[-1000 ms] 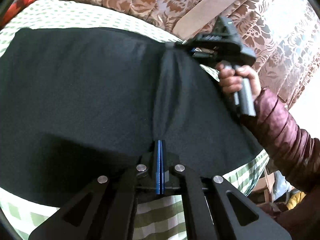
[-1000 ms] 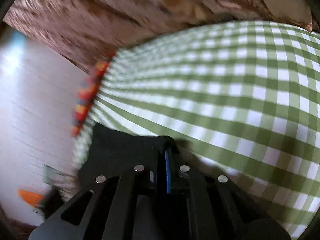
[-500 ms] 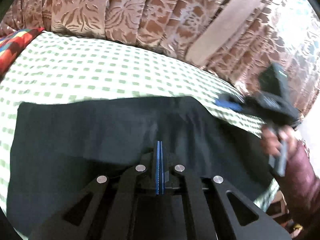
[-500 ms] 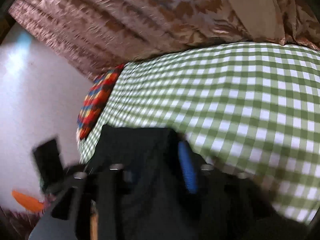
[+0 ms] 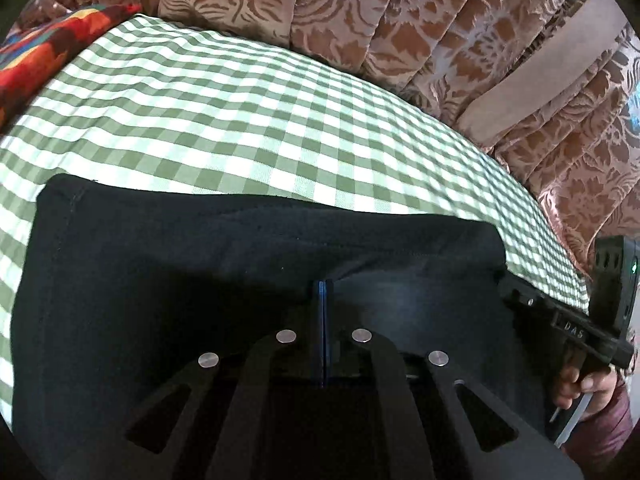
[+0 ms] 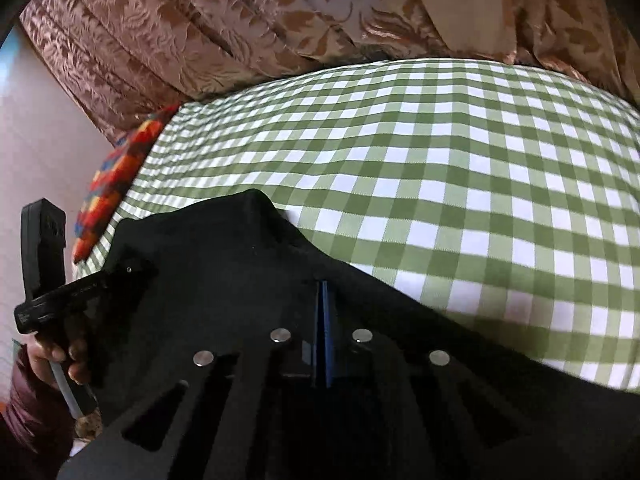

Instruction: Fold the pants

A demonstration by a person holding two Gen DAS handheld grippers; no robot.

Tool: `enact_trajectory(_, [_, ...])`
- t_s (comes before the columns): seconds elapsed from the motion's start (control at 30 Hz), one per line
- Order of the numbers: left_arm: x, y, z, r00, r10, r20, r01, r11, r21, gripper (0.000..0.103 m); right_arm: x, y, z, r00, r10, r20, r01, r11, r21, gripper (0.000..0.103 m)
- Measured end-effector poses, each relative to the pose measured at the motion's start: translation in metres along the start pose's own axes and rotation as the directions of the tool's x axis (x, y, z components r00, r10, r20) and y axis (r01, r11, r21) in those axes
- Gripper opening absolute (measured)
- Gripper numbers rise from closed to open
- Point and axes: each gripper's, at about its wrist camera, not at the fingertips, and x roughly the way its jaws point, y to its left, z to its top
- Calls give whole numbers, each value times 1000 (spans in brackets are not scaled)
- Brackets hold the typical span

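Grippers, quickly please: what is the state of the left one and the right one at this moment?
Left gripper: shut on the black pants.
Right gripper: shut on the black pants, at their edge over the checked bedsheet.

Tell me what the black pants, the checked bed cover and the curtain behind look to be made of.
Black pants: soft matte knit, probably cotton jersey; it drapes limply and shows no sheen.
Checked bed cover: woven cotton-like cloth, matte, with a green and white check that looks woven in.
Curtain: heavy, slightly glossy brocade or velvet-like fabric, its floral pattern seemingly raised along the pleats.
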Motion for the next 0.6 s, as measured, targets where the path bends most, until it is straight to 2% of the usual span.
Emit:
enact_trajectory(0.03, [-5, -1, -1, 1000, -7, 9, 7, 1000, -6, 2, -3, 0, 0, 1000, 8, 4, -8, 1000, 7, 5])
enact_trajectory(0.1, [-24, 0, -4, 999, -26, 44, 27, 999, -31, 13, -15, 1, -2, 1000, 24, 12, -25, 999, 23, 17])
enact_trajectory(0.13, [-33, 2, -6, 997, -37, 65, 40, 998, -54, 26, -21, 4, -3, 999, 36, 19, -37, 999, 26, 32])
enact_trajectory(0.17, [-48, 10, -10, 994, -51, 94, 60, 994, -93, 35, -28, 8, -6, 999, 44, 30, -45, 999, 25, 39])
enact_trajectory(0.23, [-72, 27, -18, 988, -63, 138, 85, 984, -159, 36, -41, 18, -13, 997, 46, 54, -47, 999, 12, 41])
enact_trajectory(0.37, [-127, 83, -51, 976, -39, 213, 107, 942, -318, 36, -61, 29, -31, 994, 80, 79, -82, 997, 11, 41])
enact_trajectory(0.43, [-147, 108, -72, 974, 3, 226, 87, 917, -388, 36, -68, 34, -44, 992, 102, 77, -104, 994, 14, 41])
enact_trajectory(0.6, [-167, 142, -113, 976, 26, 215, 87, 863, -498, 36, -71, 48, -73, 989, 136, 54, -136, 991, 3, 46])
